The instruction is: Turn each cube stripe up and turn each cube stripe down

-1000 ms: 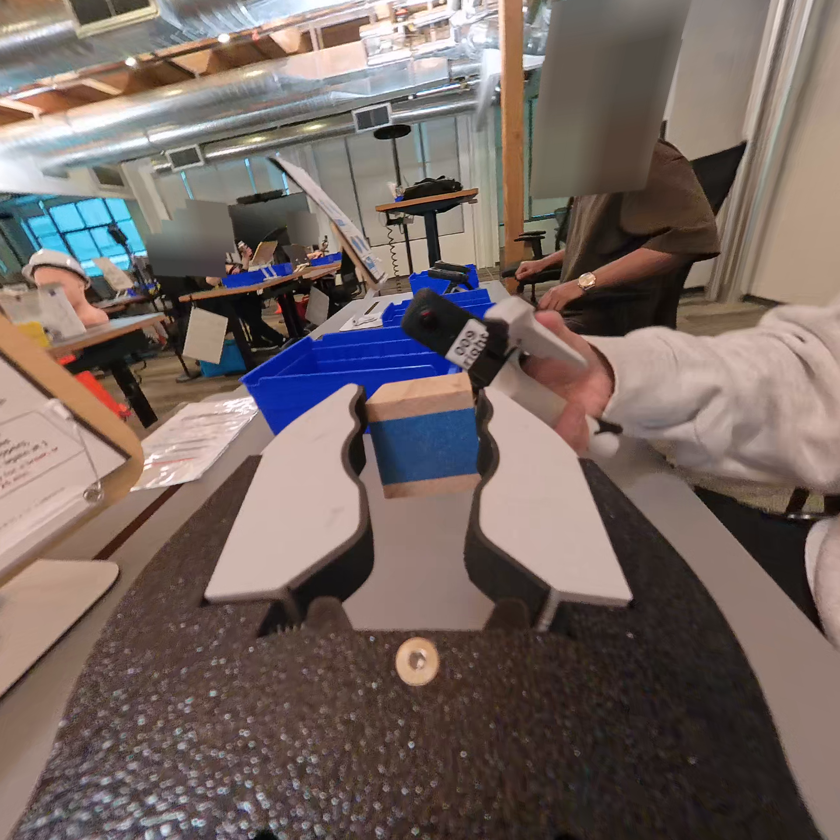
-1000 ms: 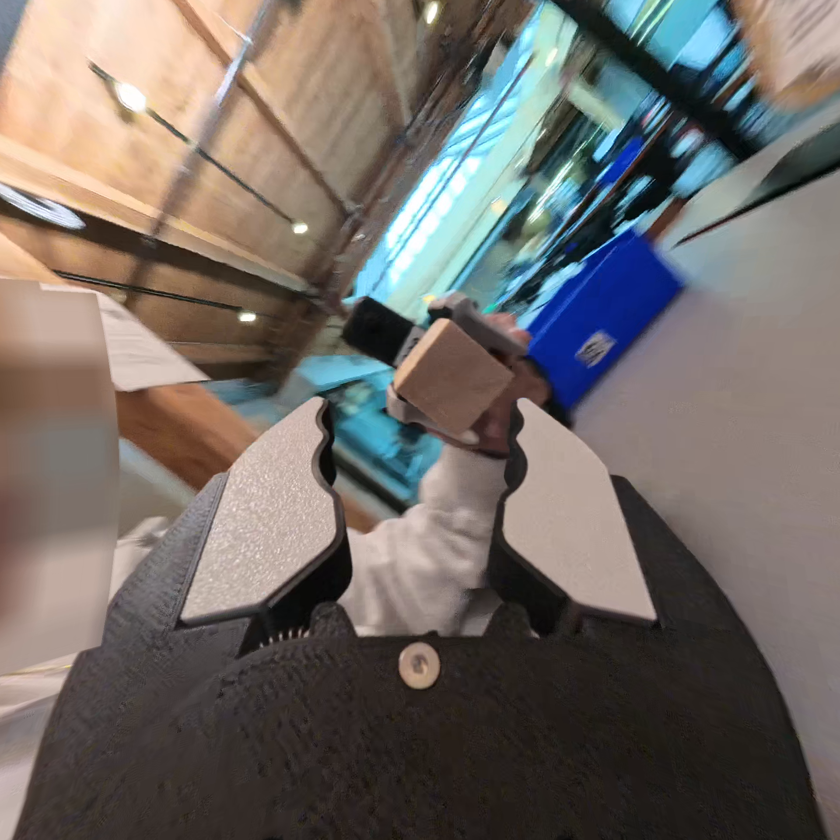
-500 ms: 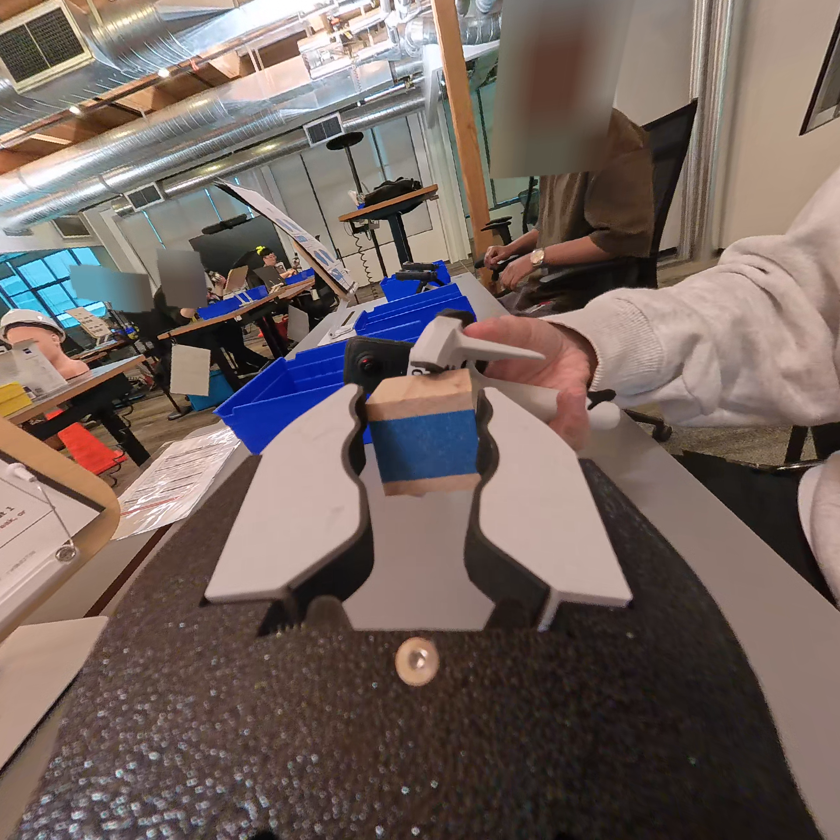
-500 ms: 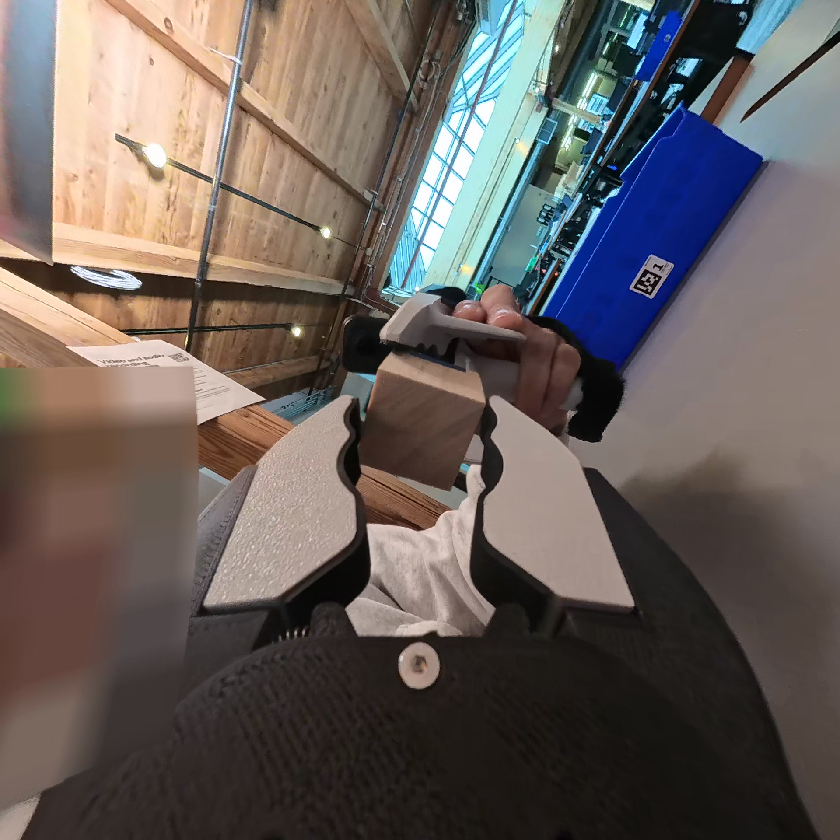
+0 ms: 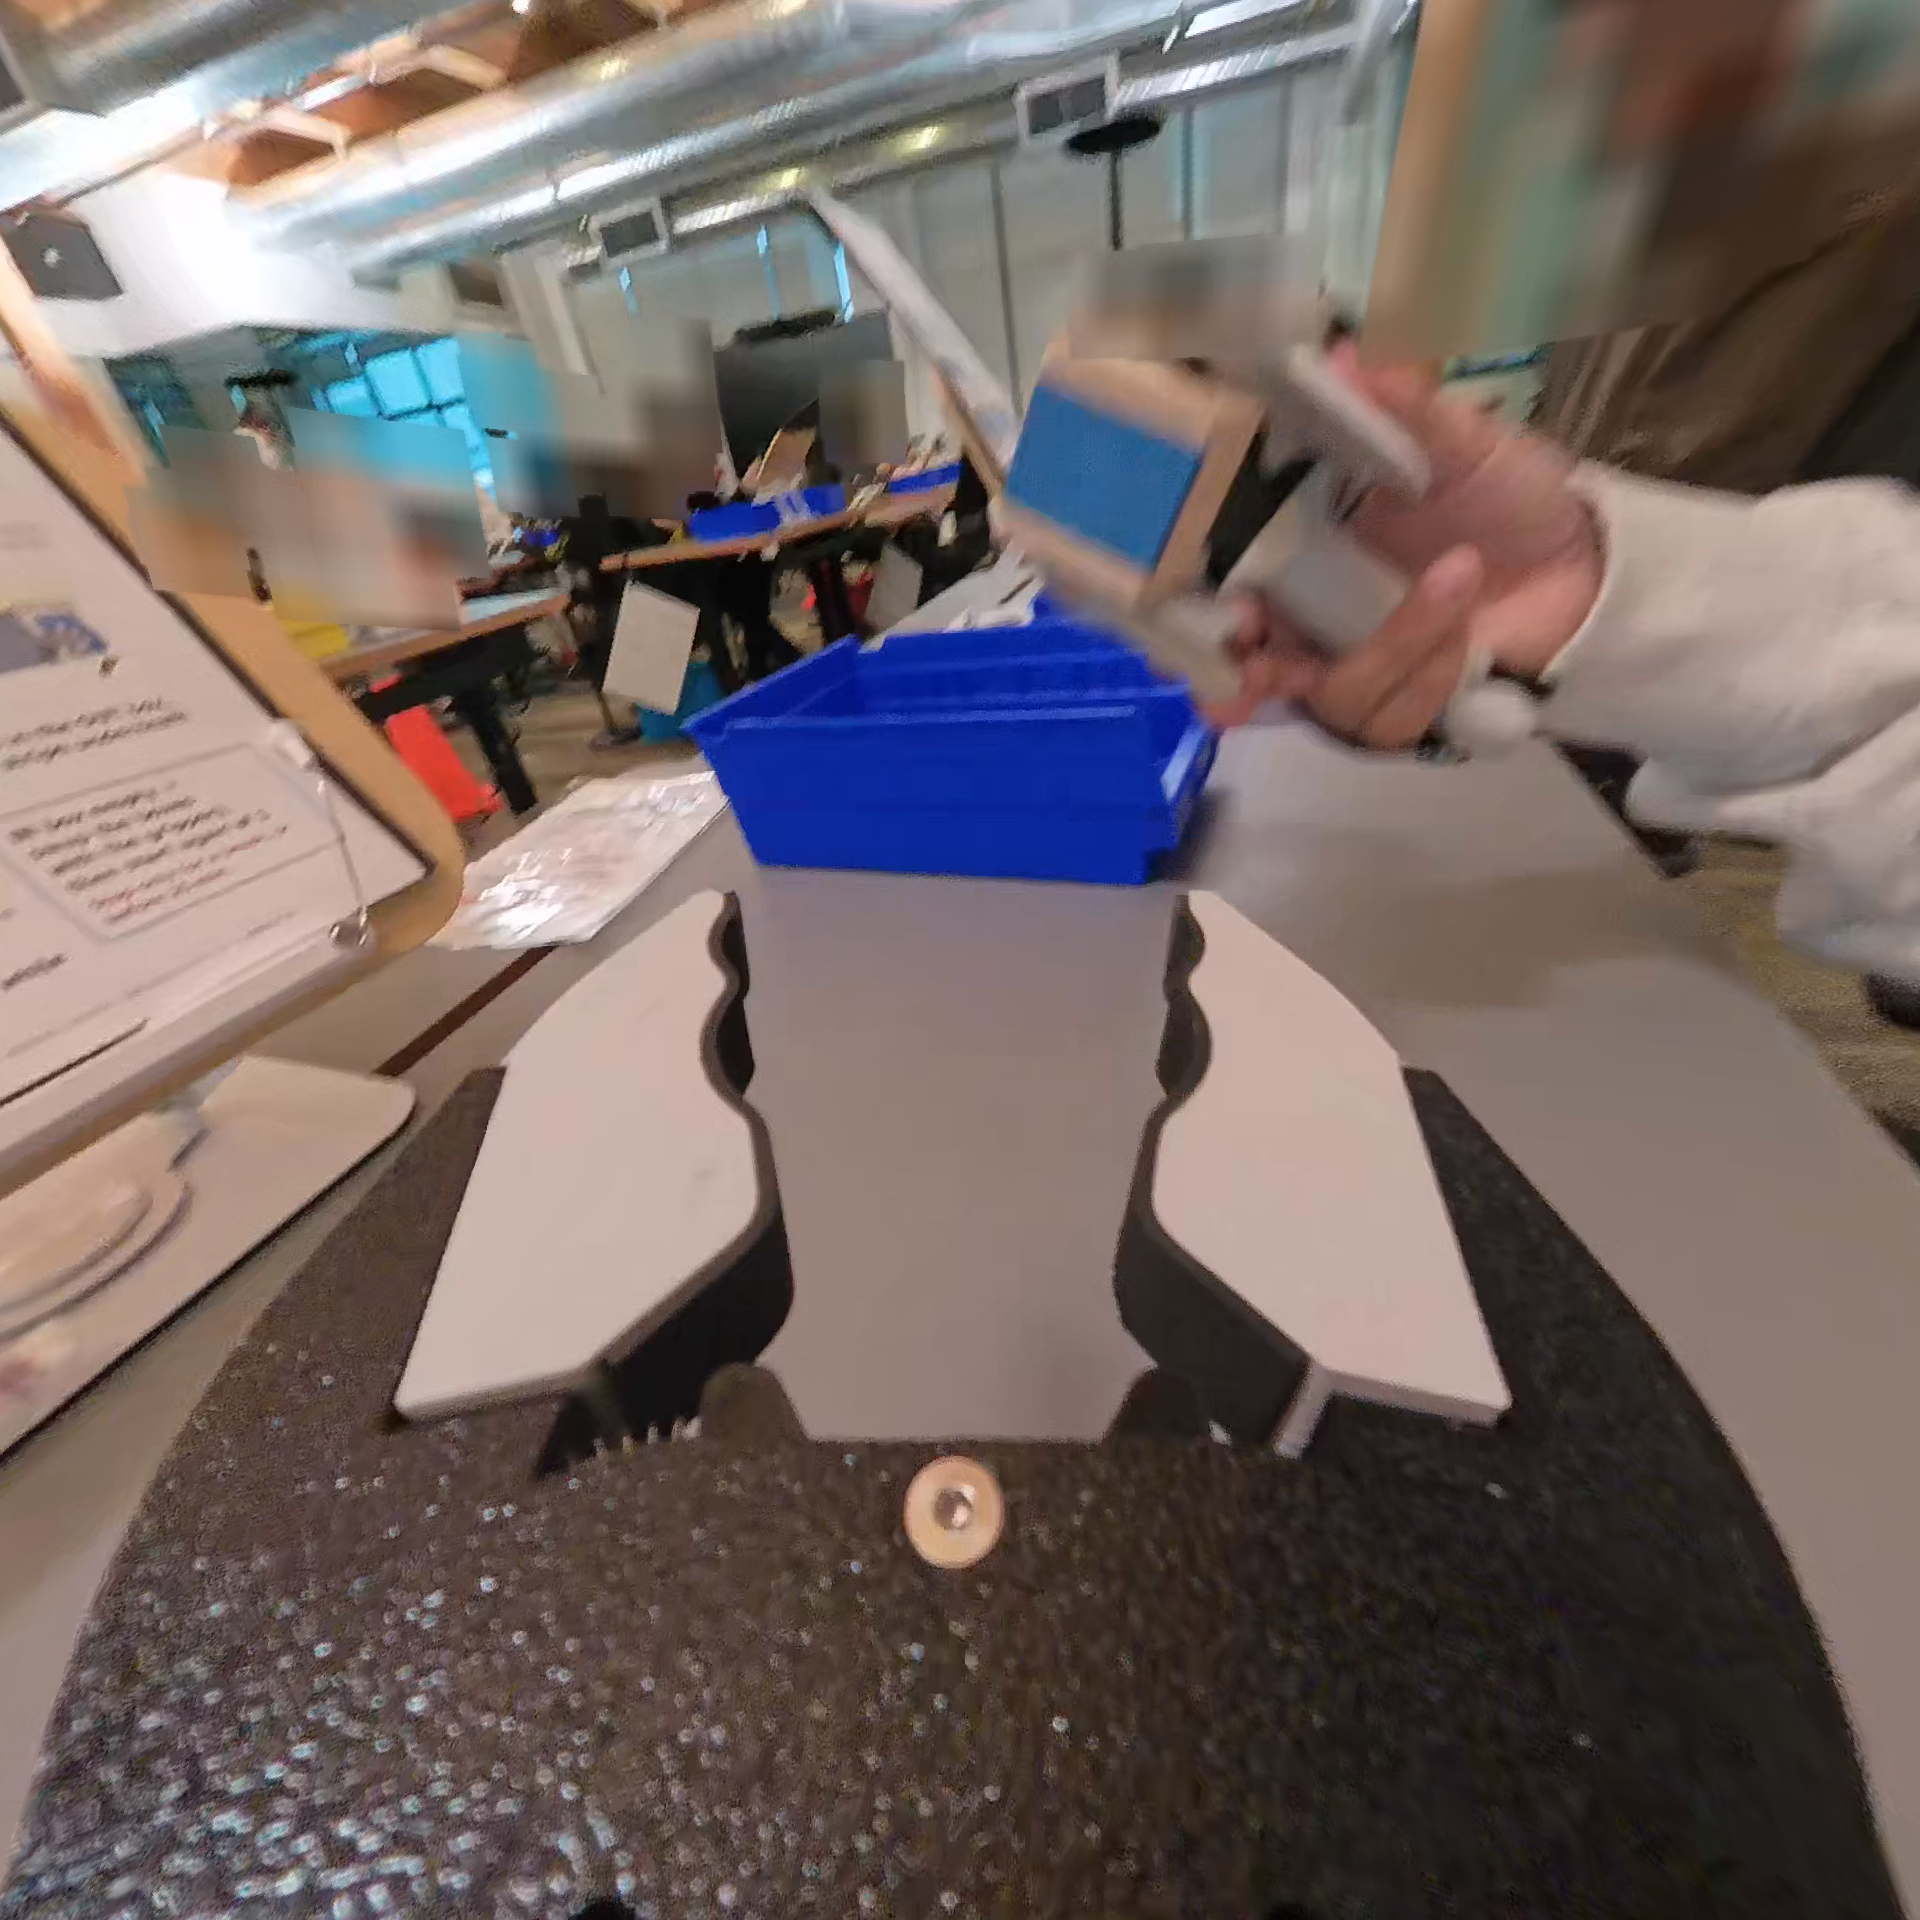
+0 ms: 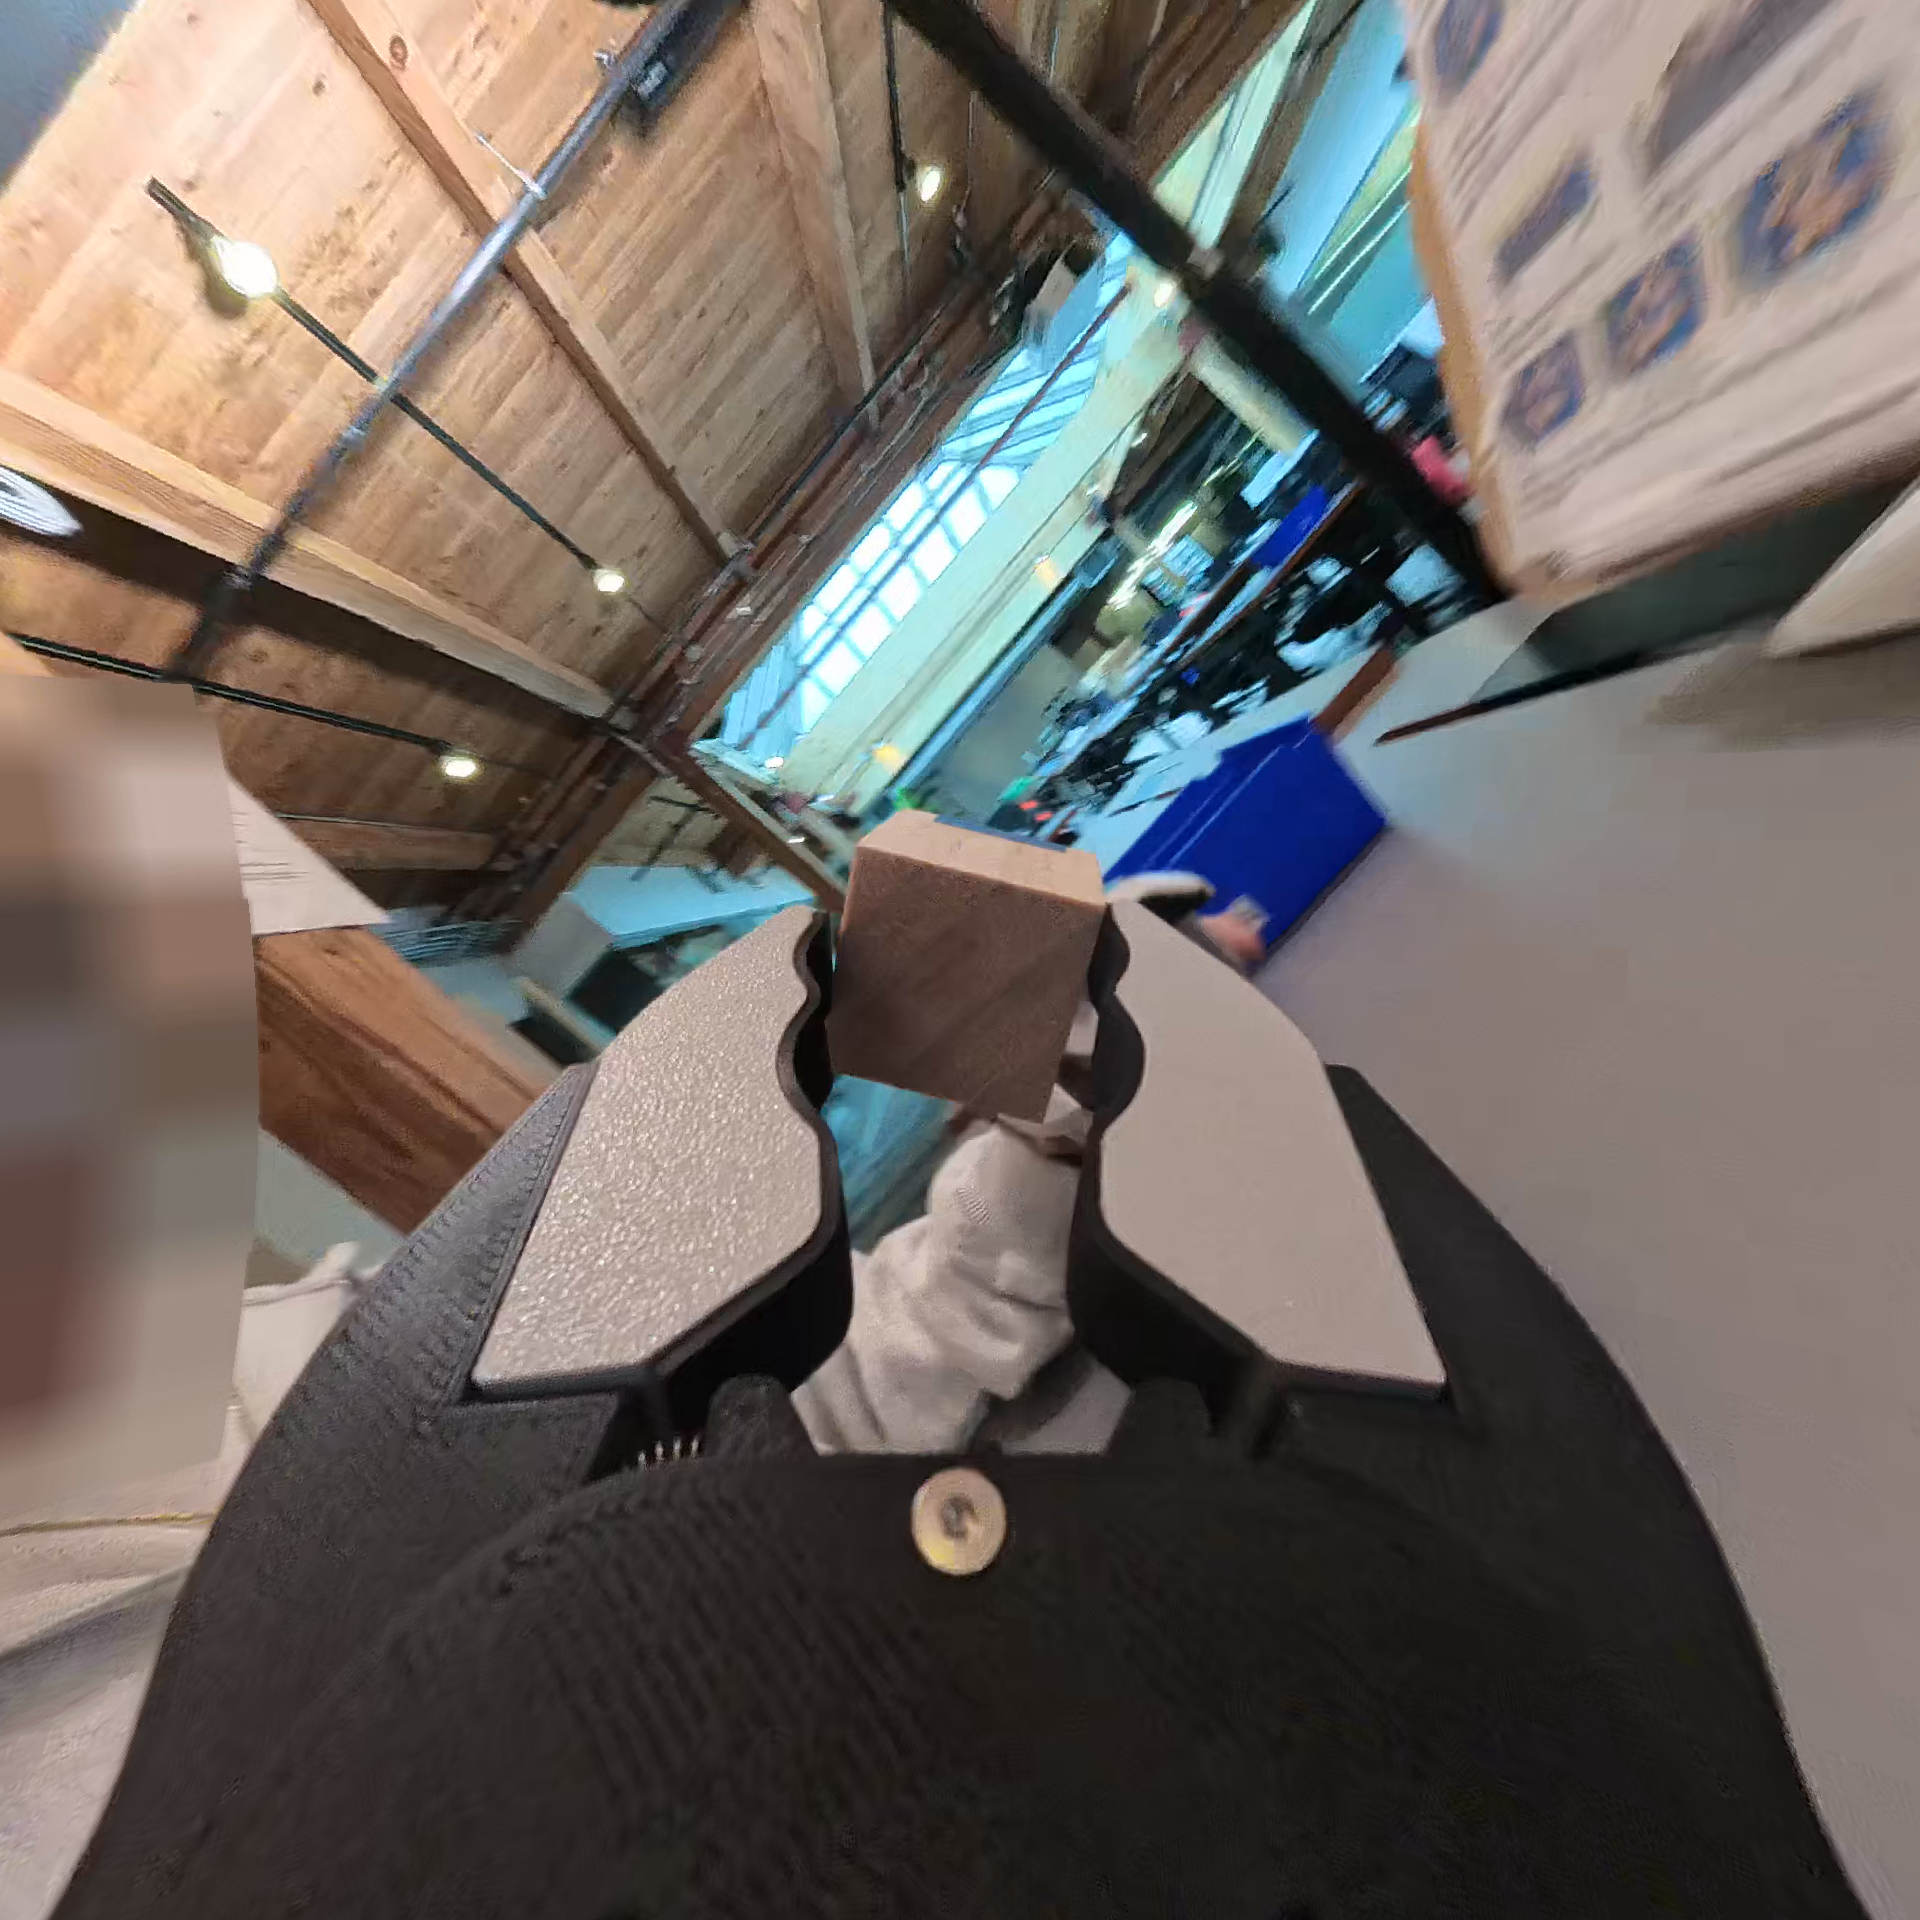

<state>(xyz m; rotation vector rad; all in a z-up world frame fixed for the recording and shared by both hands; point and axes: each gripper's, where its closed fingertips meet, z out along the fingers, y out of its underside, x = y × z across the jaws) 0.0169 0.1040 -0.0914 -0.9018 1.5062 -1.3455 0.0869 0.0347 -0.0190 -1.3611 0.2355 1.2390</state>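
My right gripper is shut on a wooden cube with a blue stripe, both pads pressed on its sides, held up in the air. In the left wrist view the same cube shows at the upper right with its blue stripe face turned toward me, gripped by the right gripper in a hand. My left gripper is open and empty above the grey table.
A blue bin stands on the table ahead of the left gripper and shows in the right wrist view. A wood-framed sign board stands at the left. A plastic sleeve lies beside the bin.
The cube passed from my left gripper to my right. The right pads closed on it, the left pads opened and let go, and the right gripper lifted the cube up and to the right.
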